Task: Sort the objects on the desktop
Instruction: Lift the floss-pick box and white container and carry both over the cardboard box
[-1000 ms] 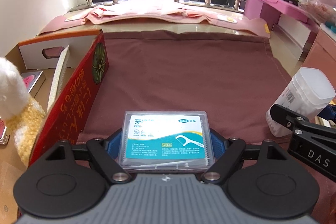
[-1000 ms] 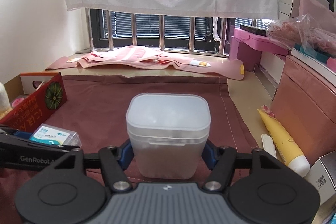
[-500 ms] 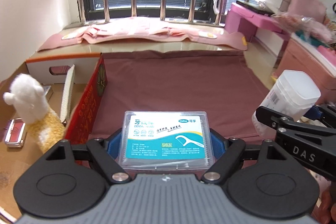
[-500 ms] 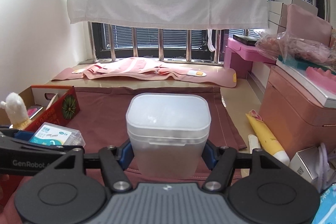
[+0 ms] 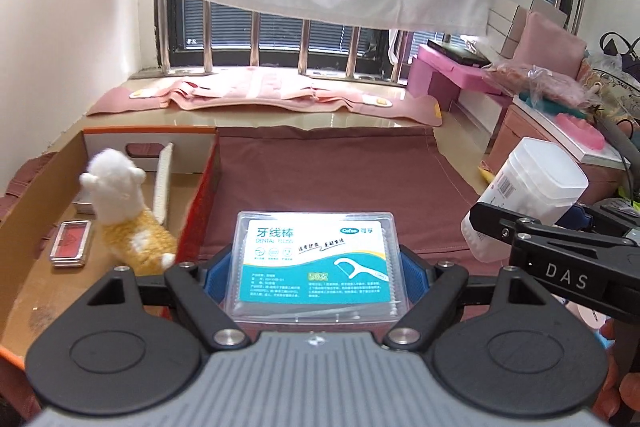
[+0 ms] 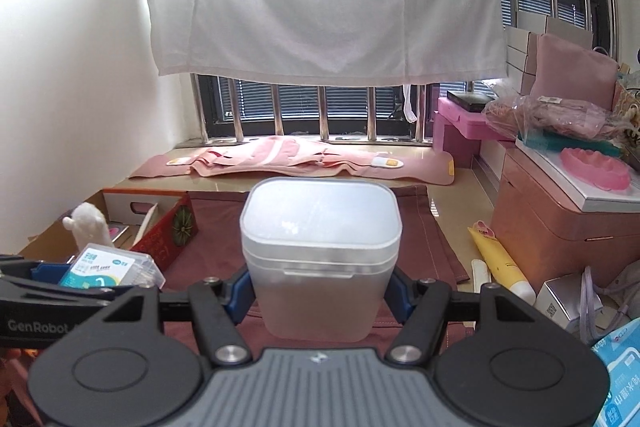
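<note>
Left claw [image 5: 316, 267] level, both blue pads pressed on the floss box [image 5: 316, 263], gripped flat. Right claw [image 6: 320, 291] alongside to its right, pads clamped on the sides of the frosted container [image 6: 320, 251], held upright.

The dental floss box [image 5: 316, 263] is a flat, clear plastic case with a white and teal label showing a floss pick; it sits level at the lower centre of the left wrist view, clamped at its two sides. In the right wrist view it shows at the lower left. The frosted container [image 6: 320, 251] is a translucent, rounded-square tub with its lid on, upright at the centre of the right wrist view, gripped at its sides; in the left wrist view it appears tilted at the right edge.
</note>
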### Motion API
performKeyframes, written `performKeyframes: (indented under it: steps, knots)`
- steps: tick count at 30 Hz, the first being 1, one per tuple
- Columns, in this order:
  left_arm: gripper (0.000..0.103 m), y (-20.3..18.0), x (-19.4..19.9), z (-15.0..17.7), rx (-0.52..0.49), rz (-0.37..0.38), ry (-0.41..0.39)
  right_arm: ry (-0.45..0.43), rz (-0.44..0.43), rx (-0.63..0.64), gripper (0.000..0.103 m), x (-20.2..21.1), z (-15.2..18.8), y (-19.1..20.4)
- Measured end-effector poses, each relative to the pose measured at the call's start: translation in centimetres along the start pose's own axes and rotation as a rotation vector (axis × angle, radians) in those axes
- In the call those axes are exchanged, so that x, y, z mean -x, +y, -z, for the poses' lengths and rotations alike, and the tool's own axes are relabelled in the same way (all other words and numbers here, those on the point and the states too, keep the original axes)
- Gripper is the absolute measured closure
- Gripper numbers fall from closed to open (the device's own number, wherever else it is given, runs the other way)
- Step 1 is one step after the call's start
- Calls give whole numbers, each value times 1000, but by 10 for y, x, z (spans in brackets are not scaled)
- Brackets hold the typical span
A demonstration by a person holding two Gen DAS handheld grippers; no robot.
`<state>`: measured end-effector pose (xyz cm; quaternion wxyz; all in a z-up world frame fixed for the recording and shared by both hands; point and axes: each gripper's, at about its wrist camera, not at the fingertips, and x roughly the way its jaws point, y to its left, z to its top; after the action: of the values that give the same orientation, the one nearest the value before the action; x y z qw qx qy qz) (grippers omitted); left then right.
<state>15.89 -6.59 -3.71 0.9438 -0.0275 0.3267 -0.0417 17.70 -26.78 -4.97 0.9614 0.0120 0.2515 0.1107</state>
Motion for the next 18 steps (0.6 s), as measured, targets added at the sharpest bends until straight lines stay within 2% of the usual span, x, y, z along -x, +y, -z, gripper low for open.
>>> performKeyframes:
  steps: [18]
  knots:
    - [21, 30, 66, 23, 2, 14, -46, 20, -30, 16, 39, 46, 15, 53]
